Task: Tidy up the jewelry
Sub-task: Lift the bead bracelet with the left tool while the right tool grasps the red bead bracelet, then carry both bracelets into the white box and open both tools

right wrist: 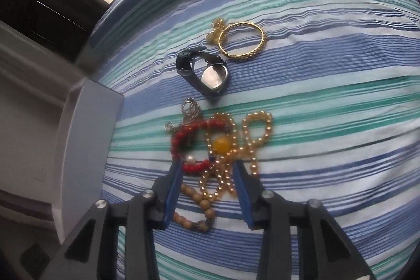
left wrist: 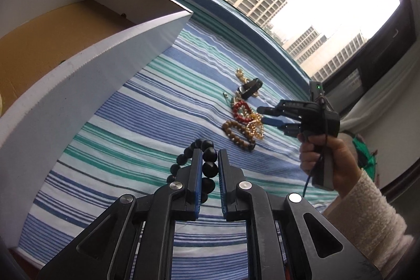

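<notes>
Left wrist view: the left gripper [left wrist: 210, 162] pinches the black bead bracelet [left wrist: 194, 162], presumably for boxing; right gripper [right wrist: 207, 175] jaws spread over the gold bead chain [right wrist: 236, 148].

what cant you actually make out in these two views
- Black bead bracelet, left wrist view: its lower loop is hidden behind the left gripper.
- White box, left wrist view: cut off by the left edge, so most of its inside is unseen.
- Wooden bead bracelet, right wrist view: partly hidden behind the right gripper.
- Red bead bracelet and gold chain, right wrist view: blurred, tangle unclear.
</notes>
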